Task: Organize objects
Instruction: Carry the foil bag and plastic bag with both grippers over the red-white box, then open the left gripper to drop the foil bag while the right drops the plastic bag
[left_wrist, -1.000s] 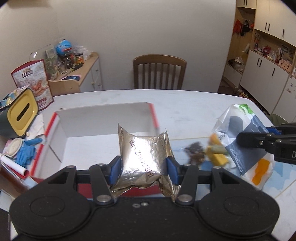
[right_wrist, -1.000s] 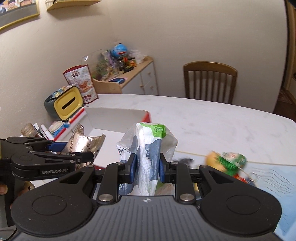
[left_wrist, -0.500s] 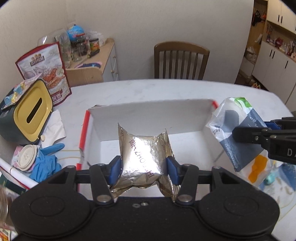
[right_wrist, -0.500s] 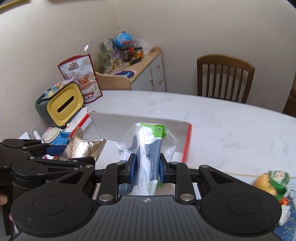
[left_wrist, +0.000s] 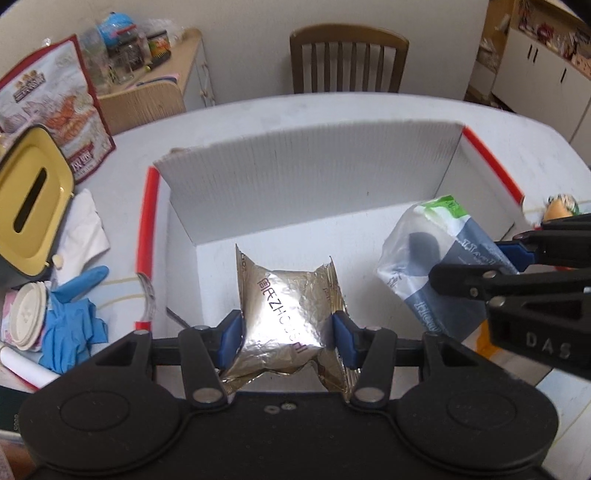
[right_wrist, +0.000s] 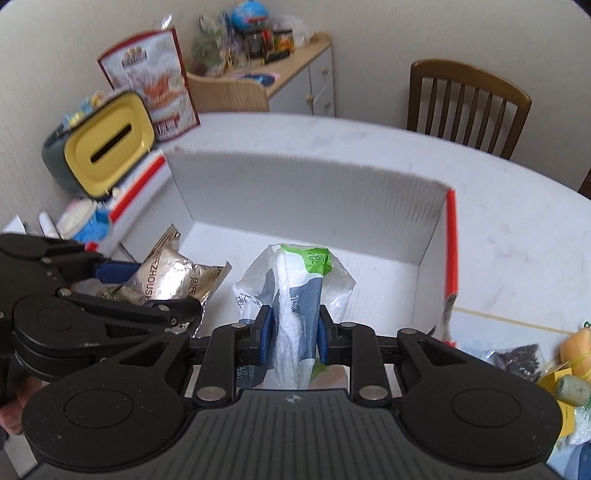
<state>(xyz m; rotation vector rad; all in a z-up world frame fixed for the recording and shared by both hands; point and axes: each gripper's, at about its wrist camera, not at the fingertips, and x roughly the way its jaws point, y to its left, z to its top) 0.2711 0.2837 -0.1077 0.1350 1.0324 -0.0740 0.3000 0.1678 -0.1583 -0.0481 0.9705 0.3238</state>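
Item 1: left gripper (left_wrist: 286, 338), lower centre of the left wrist view; its 2 blue pads are clamped on a crinkled silver foil packet (left_wrist: 286, 314), which is held above the floor of an open white box. In the right wrist view the same gripper (right_wrist: 147, 286) sits at left, the foil packet (right_wrist: 173, 275) jutting toward centre

Item 2: right gripper (right_wrist: 293, 332), lower centre of the right wrist view, closed on a white plastic bag (right_wrist: 295, 291) with blue panel and green top, pinched upright between the pads. From the left wrist view it enters at the right edge (left_wrist: 506, 266), with the plastic bag (left_wrist: 428, 251) at centre right, over the box's right portion

Item 3: white box (left_wrist: 314, 177), corrugated walls, red edge strips on its left and right sides, filling the middle of both views (right_wrist: 306, 199); it rests on a white bench (left_wrist: 258, 110). Both held packets are inside its outline, side by side and apart

Item 4: yellow-lidded container (left_wrist: 29, 199) with a slot, left edge of frame, beside the box

Item 5: blue glove (left_wrist: 70, 317), lower left, next to a white round lid (left_wrist: 26, 317)

Item 6: wooden chair (left_wrist: 349, 59), top centre, behind the bench

Item 7: small toys and a dark packet (right_wrist: 517, 356), lower right of the right wrist view, outside the box
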